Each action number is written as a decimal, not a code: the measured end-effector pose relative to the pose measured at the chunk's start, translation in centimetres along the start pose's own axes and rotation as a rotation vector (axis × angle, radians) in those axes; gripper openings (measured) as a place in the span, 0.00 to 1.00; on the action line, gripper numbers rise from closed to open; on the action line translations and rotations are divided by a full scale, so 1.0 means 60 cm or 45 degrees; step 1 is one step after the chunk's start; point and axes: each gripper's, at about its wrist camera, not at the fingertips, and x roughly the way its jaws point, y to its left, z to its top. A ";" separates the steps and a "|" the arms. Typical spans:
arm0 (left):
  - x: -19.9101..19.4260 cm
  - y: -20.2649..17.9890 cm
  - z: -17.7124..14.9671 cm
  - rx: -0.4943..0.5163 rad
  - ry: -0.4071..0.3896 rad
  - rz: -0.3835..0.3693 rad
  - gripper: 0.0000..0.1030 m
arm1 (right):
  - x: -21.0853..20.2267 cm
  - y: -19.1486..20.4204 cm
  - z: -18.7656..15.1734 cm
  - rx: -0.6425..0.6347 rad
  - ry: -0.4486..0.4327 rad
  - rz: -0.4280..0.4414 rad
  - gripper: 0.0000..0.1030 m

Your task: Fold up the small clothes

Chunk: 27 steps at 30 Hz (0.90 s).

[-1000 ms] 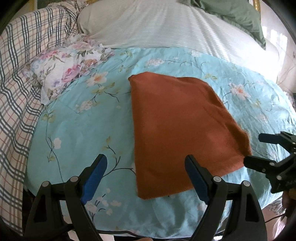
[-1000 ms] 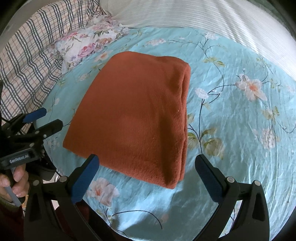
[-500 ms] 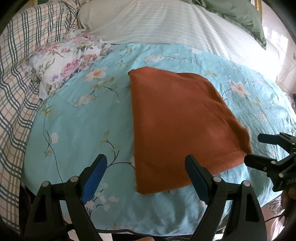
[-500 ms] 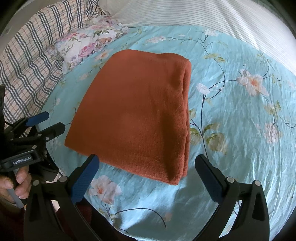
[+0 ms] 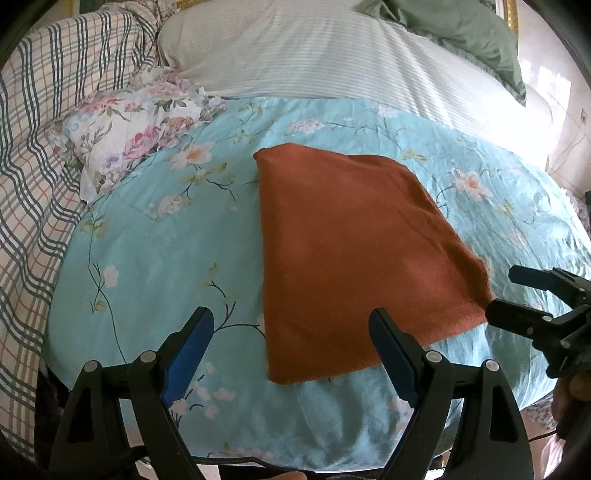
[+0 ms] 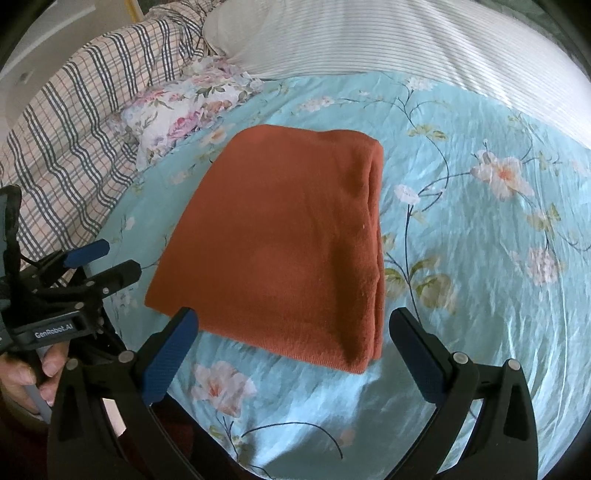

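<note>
Bedding all around, nothing but bedding.
Turquoise floral bedspread [image 5: 155, 258] spread across the bed, floral pillow [image 5: 129, 136] and plaid blanket [image 5: 33, 177] left, striped white pillow [image 5: 314, 55] behind, green cover [image 5: 461, 33] far right.

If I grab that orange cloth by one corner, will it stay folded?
Probably not. The orange cloth looks soft and floppy; its stacked layers along the right edge seem loose, so they would likely fall open. It probably slides easily on the smooth sheet.

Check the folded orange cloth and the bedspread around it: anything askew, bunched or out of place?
Nothing stands out. The orange cloth lies flat and folded on the floral bedspread, layers stacked along its right edge. Both the left gripper and right gripper are open, holding nothing.
</note>
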 end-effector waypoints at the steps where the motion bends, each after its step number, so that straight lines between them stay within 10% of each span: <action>1: 0.000 -0.001 -0.004 0.003 0.001 0.001 0.84 | 0.001 -0.001 -0.003 0.001 0.004 0.000 1.00; 27: -0.021 -0.011 -0.049 0.015 -0.028 -0.019 0.84 | -0.026 0.003 -0.047 0.019 -0.071 -0.020 1.00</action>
